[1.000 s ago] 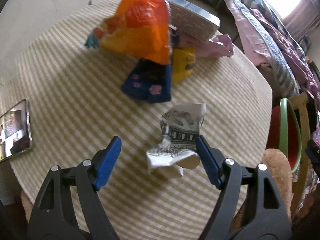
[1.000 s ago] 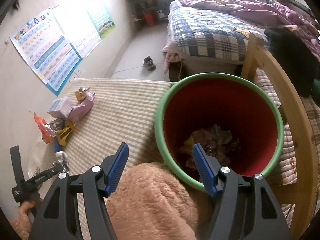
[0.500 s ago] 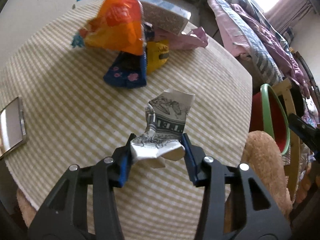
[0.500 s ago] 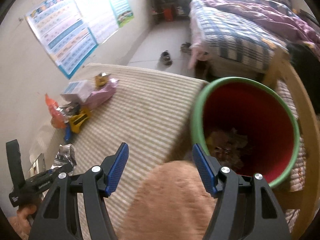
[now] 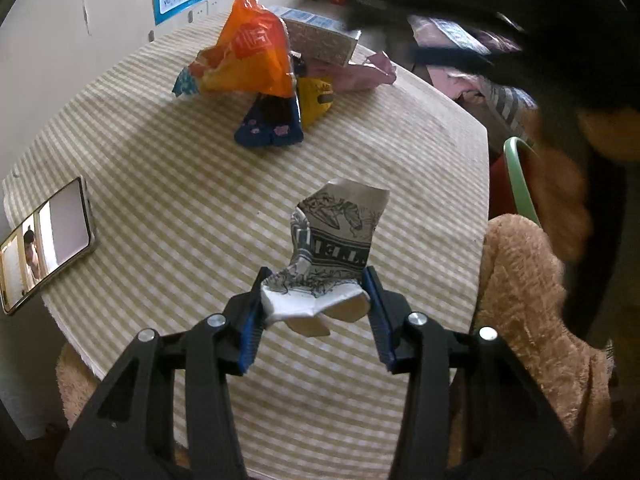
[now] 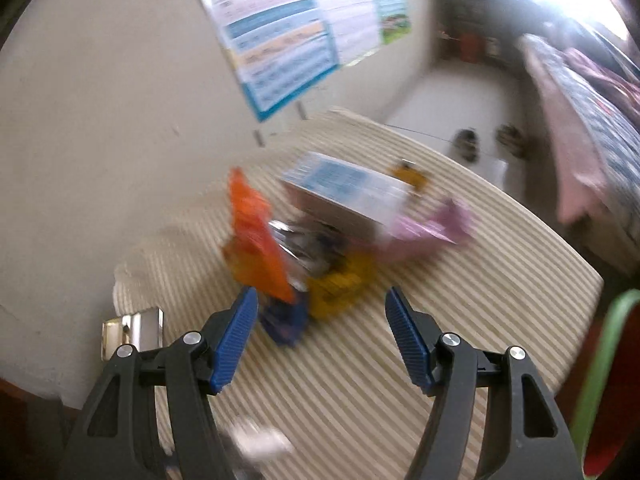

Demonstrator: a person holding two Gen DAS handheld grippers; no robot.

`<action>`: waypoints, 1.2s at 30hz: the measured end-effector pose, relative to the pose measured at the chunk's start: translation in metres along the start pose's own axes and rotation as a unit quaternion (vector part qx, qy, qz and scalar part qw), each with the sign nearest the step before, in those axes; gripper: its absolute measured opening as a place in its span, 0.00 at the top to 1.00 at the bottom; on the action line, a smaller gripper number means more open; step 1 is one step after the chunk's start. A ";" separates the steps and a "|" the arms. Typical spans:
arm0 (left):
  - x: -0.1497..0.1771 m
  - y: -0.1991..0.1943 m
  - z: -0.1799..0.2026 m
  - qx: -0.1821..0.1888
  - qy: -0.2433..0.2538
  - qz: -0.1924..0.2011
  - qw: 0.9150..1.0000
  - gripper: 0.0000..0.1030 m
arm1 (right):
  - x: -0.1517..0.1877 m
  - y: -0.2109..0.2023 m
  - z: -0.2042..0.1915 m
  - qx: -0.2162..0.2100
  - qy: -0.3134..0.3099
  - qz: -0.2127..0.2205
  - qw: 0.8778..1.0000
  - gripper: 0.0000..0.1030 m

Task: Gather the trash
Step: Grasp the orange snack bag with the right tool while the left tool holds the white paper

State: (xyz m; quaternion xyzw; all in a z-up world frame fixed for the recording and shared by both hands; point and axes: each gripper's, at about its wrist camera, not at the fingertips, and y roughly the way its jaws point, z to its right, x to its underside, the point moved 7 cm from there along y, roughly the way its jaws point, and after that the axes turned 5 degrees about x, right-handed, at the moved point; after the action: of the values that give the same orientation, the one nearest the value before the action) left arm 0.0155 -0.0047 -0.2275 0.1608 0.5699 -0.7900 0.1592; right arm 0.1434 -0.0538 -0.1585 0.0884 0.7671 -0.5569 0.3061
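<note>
My left gripper (image 5: 314, 304) is shut on a crumpled printed paper wrapper (image 5: 332, 248) and holds it just above the striped table (image 5: 160, 184). Farther back lies a trash pile: an orange bag (image 5: 248, 60), a dark blue wrapper (image 5: 272, 124), a yellow packet (image 5: 316, 98), a pink wrapper (image 5: 356, 74) and a box (image 5: 320, 36). My right gripper (image 6: 318, 336) is open and empty above the table, facing the same pile: orange bag (image 6: 256, 240), blue wrapper (image 6: 284, 320), yellow packet (image 6: 340, 284), box (image 6: 344, 192). The red bin with a green rim (image 5: 516, 176) stands right of the table.
A phone (image 5: 44, 240) lies at the table's left edge and also shows in the right wrist view (image 6: 132, 330). A brown plush thing (image 5: 520, 304) sits at the right table edge. A blurred dark arm crosses the upper right of the left wrist view. A bed (image 6: 592, 120) stands beyond.
My left gripper closed on the paper wrapper and lifted it slightly. My right gripper swung left from above the bin to face the trash pile; its view is motion-blurred.
</note>
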 end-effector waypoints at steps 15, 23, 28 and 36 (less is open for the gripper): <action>0.011 0.011 -0.021 0.017 -0.045 -0.024 0.999 0.57 | -0.025 0.074 -0.059 -0.028 -0.046 -0.068 0.996 0.75; 0.018 0.018 -0.021 0.022 -0.052 -0.041 0.998 0.57 | -0.028 0.005 -0.052 -0.073 -0.044 -0.009 0.996 0.88; 0.017 0.021 -0.019 0.026 -0.055 -0.042 0.997 0.57 | -0.011 -0.035 -0.028 -0.084 -0.024 0.007 0.996 0.88; 0.015 0.020 -0.019 0.016 -0.060 -0.035 0.997 0.57 | 0.050 -0.054 0.029 -0.059 0.034 -0.018 0.997 0.87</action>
State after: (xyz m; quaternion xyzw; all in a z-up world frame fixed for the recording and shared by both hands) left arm 0.0118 0.0069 -0.2565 0.0952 0.5517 -0.8125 0.1627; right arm 0.0881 -0.1098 -0.1489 0.0754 0.8102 -0.5125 0.2742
